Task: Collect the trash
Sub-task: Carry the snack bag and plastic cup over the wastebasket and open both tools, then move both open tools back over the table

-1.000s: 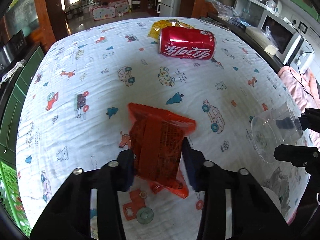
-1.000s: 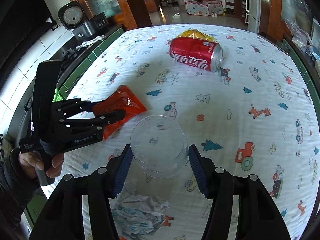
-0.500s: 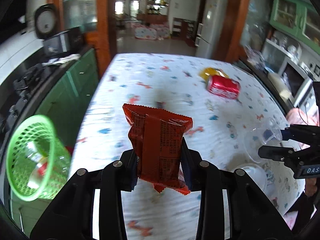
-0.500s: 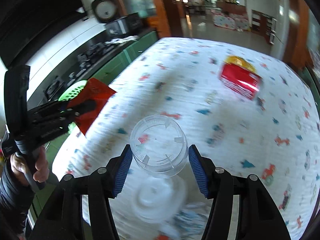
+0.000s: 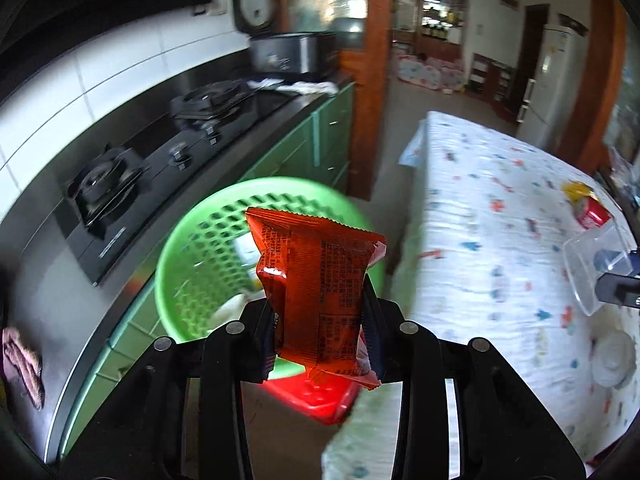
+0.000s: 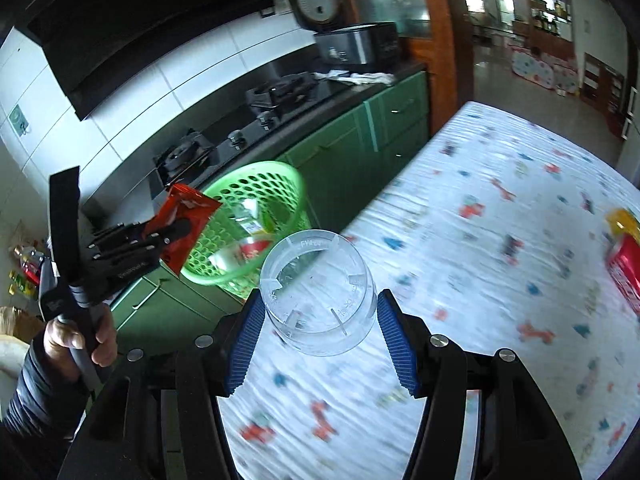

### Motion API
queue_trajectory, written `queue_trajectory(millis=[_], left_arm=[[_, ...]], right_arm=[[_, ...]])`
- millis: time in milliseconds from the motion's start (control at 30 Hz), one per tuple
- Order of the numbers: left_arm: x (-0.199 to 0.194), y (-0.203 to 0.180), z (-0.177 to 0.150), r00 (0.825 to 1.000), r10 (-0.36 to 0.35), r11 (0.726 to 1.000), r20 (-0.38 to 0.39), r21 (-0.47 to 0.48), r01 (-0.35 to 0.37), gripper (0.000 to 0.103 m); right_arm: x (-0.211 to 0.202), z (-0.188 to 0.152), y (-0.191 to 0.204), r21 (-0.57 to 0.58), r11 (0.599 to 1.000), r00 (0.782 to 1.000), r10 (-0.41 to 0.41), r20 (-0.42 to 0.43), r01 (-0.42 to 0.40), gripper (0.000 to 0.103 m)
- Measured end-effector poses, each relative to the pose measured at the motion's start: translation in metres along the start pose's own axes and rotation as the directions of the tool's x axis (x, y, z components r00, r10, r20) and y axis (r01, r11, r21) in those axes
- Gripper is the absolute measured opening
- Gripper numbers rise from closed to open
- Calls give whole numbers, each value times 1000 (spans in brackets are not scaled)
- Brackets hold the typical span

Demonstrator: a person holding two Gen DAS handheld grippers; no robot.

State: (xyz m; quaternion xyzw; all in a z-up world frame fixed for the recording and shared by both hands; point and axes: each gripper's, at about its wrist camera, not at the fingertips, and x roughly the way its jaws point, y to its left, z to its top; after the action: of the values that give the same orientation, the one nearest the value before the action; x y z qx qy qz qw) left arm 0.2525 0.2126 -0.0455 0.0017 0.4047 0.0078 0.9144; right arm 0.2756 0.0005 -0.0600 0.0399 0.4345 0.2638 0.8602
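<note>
The left gripper [image 5: 320,344] pinches a red snack wrapper [image 5: 320,288] near the green basket [image 5: 192,264], the right gripper [image 6: 320,336] clamps a clear plastic cup [image 6: 318,292]; cola can [image 5: 592,214] and seemingly a lid remain on the tabletop [image 5: 500,240].

Open air above the green basket [image 5: 188,264] mouth at centre left of the left wrist view. Hemmed by the stove counter [image 5: 132,184] at left and the table edge [image 5: 416,240] at right.

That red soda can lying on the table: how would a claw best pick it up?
Grip the red can across its round body, coming from above. It lies on its side on the tablecloth, so the curved flanks are exposed; the yellow wrapper crowds one side.
</note>
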Motion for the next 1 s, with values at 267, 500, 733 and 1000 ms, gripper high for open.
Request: queue_trajectory(millis=[267, 500, 733, 1000], left_arm=[[40, 70, -5, 999, -10, 991, -52, -137, 3, 41], [48, 97, -10, 1000, -14, 977, -25, -211, 8, 67], [49, 110, -17, 999, -32, 966, -24, -256, 25, 70], [41, 119, -26, 999, -26, 961, -27, -277, 18, 70]], right_arm=[[64, 41, 51, -31, 999, 999, 36, -31, -37, 56], [110, 63, 74, -18, 999, 997, 44, -57, -45, 56], [143, 73, 79, 24, 998, 995, 64, -82, -62, 57], [154, 76, 73, 61, 995, 993, 89, -80, -84, 64]])
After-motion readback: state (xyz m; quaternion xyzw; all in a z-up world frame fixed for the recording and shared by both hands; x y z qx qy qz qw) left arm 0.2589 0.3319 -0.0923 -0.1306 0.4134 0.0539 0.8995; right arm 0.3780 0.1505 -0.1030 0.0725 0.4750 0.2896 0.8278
